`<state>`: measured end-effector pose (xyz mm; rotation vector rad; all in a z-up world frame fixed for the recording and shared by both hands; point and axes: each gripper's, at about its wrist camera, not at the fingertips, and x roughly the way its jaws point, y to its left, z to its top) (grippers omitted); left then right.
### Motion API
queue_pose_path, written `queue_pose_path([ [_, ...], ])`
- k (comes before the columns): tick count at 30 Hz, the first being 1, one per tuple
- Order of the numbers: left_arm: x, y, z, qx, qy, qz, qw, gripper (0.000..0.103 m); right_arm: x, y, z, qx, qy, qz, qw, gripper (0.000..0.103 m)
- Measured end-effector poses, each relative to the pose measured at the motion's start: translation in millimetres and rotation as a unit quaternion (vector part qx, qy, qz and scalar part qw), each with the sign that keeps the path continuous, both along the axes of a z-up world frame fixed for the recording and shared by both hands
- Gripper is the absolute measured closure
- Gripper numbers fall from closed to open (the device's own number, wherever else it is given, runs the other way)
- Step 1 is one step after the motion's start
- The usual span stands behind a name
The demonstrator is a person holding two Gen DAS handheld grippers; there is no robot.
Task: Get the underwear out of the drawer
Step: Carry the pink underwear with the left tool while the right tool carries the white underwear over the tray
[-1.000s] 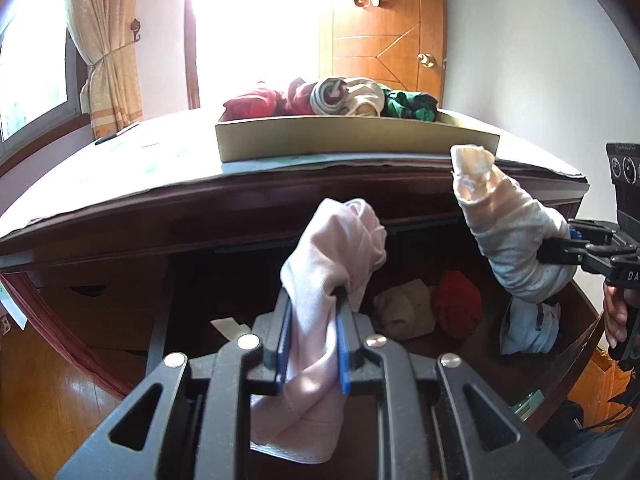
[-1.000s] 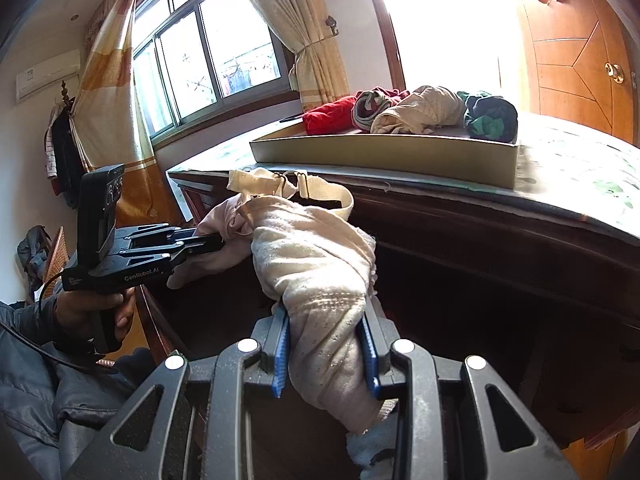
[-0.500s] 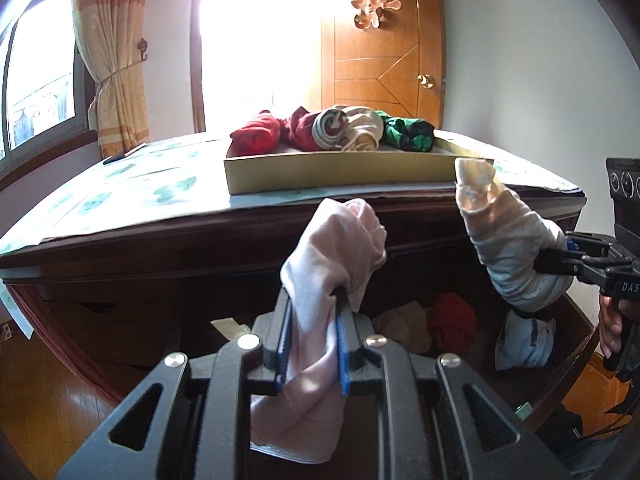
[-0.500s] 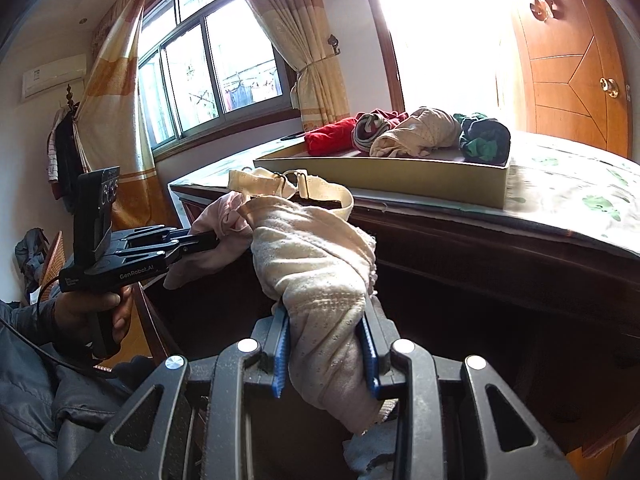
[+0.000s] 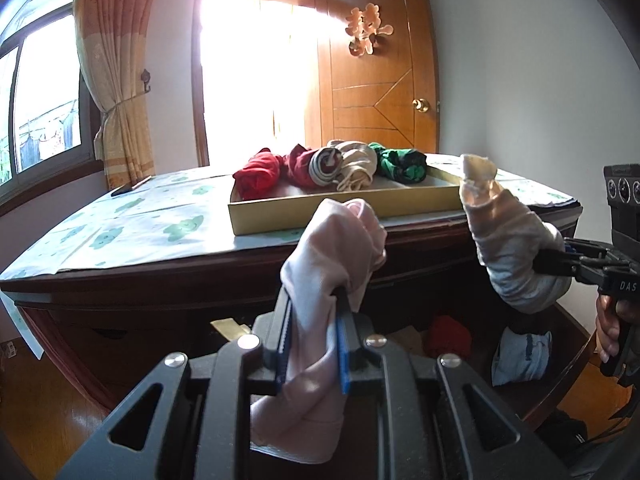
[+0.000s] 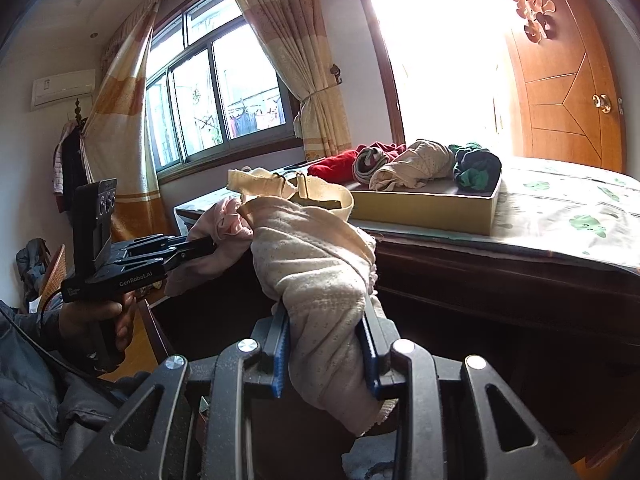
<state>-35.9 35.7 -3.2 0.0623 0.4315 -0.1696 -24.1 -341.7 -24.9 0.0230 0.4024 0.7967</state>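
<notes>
Between the blue pads of the left claw [image 5: 311, 344] sits a pink pair of underwear [image 5: 332, 248], pinched tight, with one bunched end sticking up ahead of the fingers and the rest hanging down behind them. Off to its right, the right claw [image 6: 325, 354] is clamped on a cream pair of underwear [image 6: 316, 264], whose waistband loop flops forward past the tips. Both pieces are held up in the air above the open drawer [image 5: 560, 344]. Down below the left claw, inside the drawer, there's a red bundle [image 5: 447, 334] and a whitish-blue one [image 5: 520, 356], though it's pretty dark in there so I can't make out much more. Straight ahead, on the desk [image 5: 132, 224], a shallow tray [image 5: 344, 212] carries rolled clothes [image 5: 332, 164].
</notes>
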Motion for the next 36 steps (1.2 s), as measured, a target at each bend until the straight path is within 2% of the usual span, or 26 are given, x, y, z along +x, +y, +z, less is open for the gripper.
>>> queue_pose_path([
  [20,-11.4,-7.1,21.6,0.009,-0.056,-0.009,0.9984,0.086,-13.0,-21.7,5.7,0.069,-0.043,-0.010,0.997,0.071],
  [30,-1.5,-16.4,39.1,0.013,-0.064,-0.025,0.9975,0.086,-8.2,-21.8,11.1,0.079,-0.027,-0.016,0.996,0.071],
  [36,10.0,-20.6,51.8,-0.001,-0.057,-0.038,0.9976,0.086,-4.8,-18.3,21.5,0.083,-0.022,-0.014,0.996,0.071],
])
